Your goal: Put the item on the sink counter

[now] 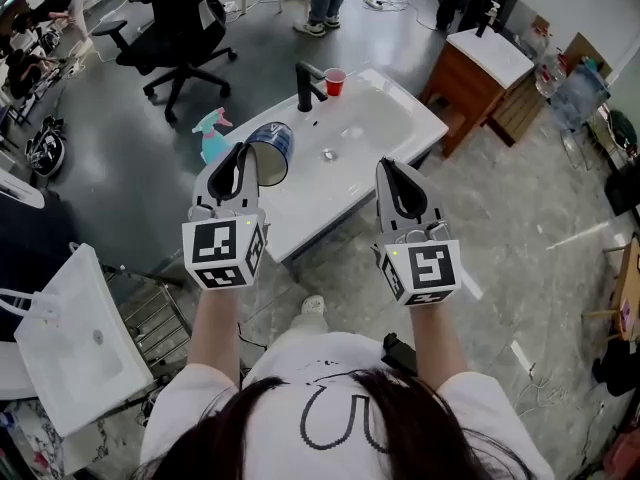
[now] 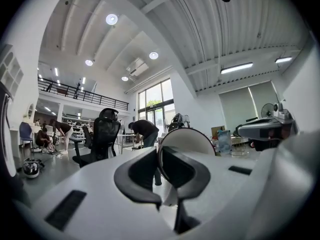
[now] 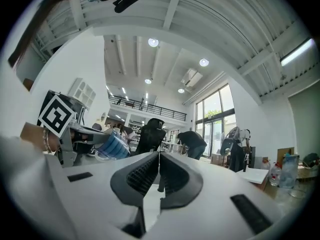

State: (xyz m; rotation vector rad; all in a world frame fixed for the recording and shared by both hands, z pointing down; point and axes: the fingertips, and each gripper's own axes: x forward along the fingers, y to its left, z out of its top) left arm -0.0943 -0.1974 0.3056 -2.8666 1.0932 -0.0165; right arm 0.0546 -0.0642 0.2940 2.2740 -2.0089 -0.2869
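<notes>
The cup (image 1: 272, 146), blue-striped outside and white inside, is held over the left end of the worktop (image 1: 400, 118), tipped on its side with its mouth turned towards the person. Whether it touches the worktop cannot be told. Its rim is clamped between the jaws of the left tool (image 1: 241, 155), which are closed to a narrow gap on it. In the left gripper view the white rim of the cup (image 2: 185, 140) is seen rising between the two pads of the tool (image 2: 158, 156). In the right gripper view the cup (image 3: 112, 146) is seen at the left, off to the side of that tool's jaws.

The right tool (image 1: 392, 168) is held over the near edge of the worktop, well apart from the cup. Its jaws are pressed together and nothing is gripped between them (image 3: 159, 159).

A basin with a drain (image 1: 328, 154) is sunk into the worktop. A black tap (image 1: 308, 86) stands at the far edge, and a red cup (image 1: 335, 81) stands just beside it. A teal spray bottle (image 1: 212, 133) is seen at the left end of the worktop, near the striped cup.
</notes>
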